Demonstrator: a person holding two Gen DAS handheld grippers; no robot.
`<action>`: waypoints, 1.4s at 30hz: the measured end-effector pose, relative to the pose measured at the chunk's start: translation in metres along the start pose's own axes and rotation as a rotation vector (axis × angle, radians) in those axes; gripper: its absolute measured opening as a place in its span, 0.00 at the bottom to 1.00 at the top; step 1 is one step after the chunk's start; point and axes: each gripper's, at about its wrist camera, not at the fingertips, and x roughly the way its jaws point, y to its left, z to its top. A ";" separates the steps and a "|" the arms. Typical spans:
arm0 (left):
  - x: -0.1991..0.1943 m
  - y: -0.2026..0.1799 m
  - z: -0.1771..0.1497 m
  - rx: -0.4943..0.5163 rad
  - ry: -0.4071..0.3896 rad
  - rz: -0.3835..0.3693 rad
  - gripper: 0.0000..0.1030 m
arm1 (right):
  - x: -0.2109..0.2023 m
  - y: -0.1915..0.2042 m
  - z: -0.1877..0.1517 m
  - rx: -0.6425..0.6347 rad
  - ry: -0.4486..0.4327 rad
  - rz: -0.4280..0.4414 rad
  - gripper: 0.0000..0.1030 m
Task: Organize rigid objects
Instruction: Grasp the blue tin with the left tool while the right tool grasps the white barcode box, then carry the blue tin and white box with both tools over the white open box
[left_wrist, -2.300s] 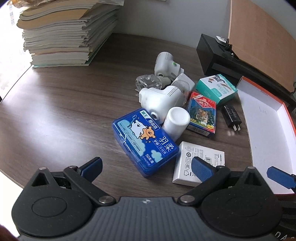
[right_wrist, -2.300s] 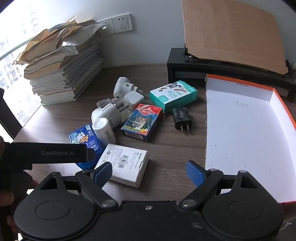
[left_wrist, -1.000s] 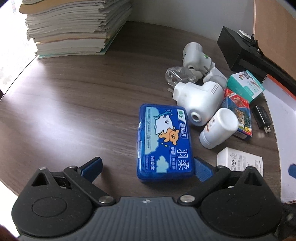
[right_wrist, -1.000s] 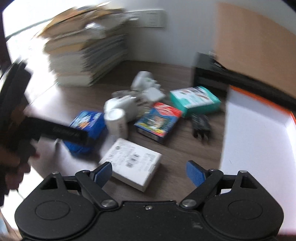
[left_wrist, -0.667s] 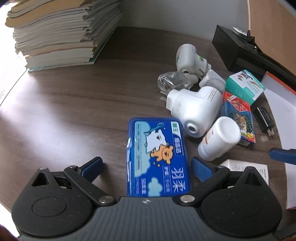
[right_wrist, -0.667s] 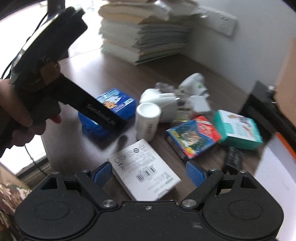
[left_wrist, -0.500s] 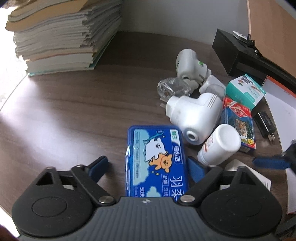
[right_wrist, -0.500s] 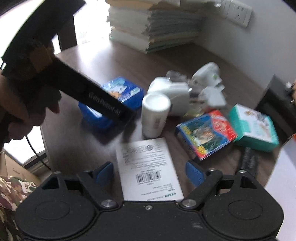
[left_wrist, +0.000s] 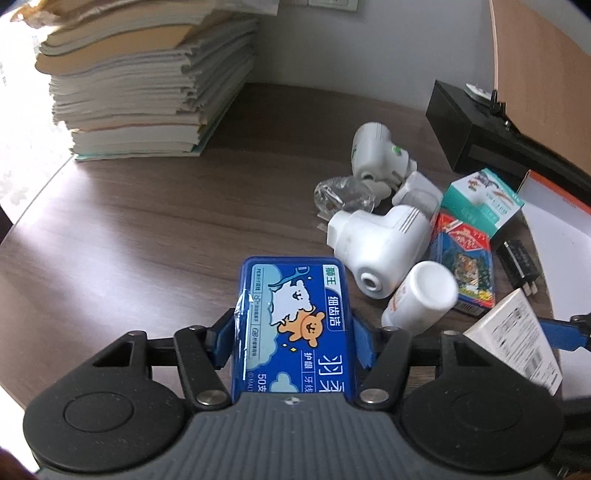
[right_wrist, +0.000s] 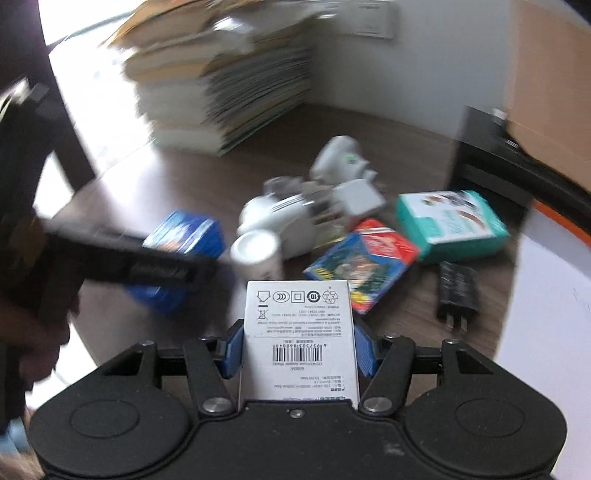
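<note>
Left tool (left_wrist: 293, 341): jaws closing across the short width of the blue floss case (left_wrist: 291, 325), long axis pointing away, at near desk (left_wrist: 129, 236) edge.
Right tool (right_wrist: 297, 349): closing likewise on the white barcode box (right_wrist: 298, 339), pile just beyond.

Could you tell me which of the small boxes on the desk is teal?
The teal box farthest back, beside the black stand; the others are blue, red-blue or white.
</note>
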 end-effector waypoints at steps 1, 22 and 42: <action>-0.004 -0.001 0.000 -0.005 -0.004 0.003 0.61 | -0.004 -0.003 0.002 0.032 -0.006 -0.011 0.68; -0.056 -0.042 -0.001 -0.037 -0.068 0.006 0.61 | -0.064 -0.037 0.000 0.192 -0.096 -0.153 0.68; -0.082 -0.113 0.016 0.039 -0.139 -0.088 0.61 | -0.106 -0.129 -0.004 0.317 -0.151 -0.312 0.68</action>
